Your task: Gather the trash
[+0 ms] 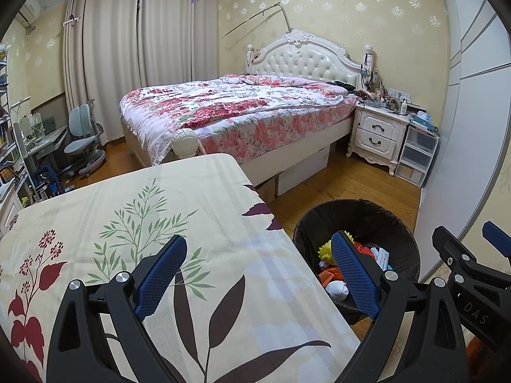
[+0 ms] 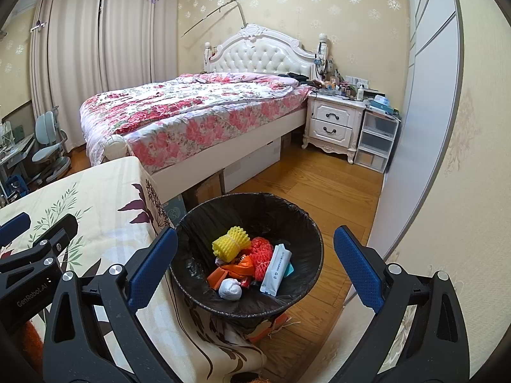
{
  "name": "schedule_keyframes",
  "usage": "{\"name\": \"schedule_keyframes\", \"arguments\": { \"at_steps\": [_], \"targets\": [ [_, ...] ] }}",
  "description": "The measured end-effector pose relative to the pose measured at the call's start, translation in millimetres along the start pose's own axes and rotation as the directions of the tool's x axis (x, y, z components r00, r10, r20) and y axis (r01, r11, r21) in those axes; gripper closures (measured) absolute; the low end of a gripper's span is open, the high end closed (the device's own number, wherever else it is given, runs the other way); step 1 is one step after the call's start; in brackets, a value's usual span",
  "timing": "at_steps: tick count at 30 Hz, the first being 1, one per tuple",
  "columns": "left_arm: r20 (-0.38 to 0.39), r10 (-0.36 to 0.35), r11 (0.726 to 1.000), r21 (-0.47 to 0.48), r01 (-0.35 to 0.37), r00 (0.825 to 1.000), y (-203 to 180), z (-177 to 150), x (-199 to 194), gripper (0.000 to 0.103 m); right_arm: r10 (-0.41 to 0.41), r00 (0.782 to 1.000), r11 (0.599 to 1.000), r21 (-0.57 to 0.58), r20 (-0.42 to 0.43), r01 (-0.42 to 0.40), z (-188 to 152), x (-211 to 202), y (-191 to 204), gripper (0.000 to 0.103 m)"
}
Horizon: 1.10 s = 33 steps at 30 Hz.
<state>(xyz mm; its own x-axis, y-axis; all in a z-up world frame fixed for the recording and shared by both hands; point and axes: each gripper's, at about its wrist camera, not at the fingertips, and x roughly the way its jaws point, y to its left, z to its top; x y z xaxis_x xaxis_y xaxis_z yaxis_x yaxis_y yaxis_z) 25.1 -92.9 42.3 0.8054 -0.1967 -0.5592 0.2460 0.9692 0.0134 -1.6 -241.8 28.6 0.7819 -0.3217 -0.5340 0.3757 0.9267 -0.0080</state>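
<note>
A round trash bin with a black liner stands on the floor beside the table; it also shows in the left wrist view. Inside lie a yellow foam net, a red foam net, a white packet, orange scraps and a white crumpled ball. My right gripper is open and empty above the bin. My left gripper is open and empty over the table's right edge, its right finger over the bin.
The table has a cream leaf-print cloth. A bed with a floral quilt stands behind, with a white nightstand and plastic drawers at its right. A wardrobe flanks the right. A desk chair is at far left.
</note>
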Motion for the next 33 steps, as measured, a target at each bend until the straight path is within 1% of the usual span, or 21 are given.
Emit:
{"name": "schedule_keyframes", "arguments": {
  "at_steps": [22,25,29,33],
  "targets": [
    [0.006,-0.005,1.000,0.001,0.005,1.000,-2.1,-3.6,0.4,0.012,0.002,1.000,1.000,0.000,-0.001,-0.002,0.7,-2.2,0.6,0.007],
    [0.012,-0.009,1.000,0.001,0.008,1.000,-3.0,-4.3,-0.1,0.012,0.002,1.000,1.000,-0.001,-0.001,-0.002,0.7,-2.2,0.6,0.007],
    [0.023,0.006,1.000,0.004,-0.006,1.000,-4.7,-4.1,-0.3,0.012,0.001,1.000,1.000,0.000,0.000,-0.001,1.0,-3.1,0.5,0.007],
    [0.025,-0.004,1.000,-0.001,0.004,1.000,-4.1,-3.3,-0.3,0.012,0.002,1.000,1.000,-0.001,-0.001,-0.002,0.6,-2.3,0.6,0.007]
  ]
}}
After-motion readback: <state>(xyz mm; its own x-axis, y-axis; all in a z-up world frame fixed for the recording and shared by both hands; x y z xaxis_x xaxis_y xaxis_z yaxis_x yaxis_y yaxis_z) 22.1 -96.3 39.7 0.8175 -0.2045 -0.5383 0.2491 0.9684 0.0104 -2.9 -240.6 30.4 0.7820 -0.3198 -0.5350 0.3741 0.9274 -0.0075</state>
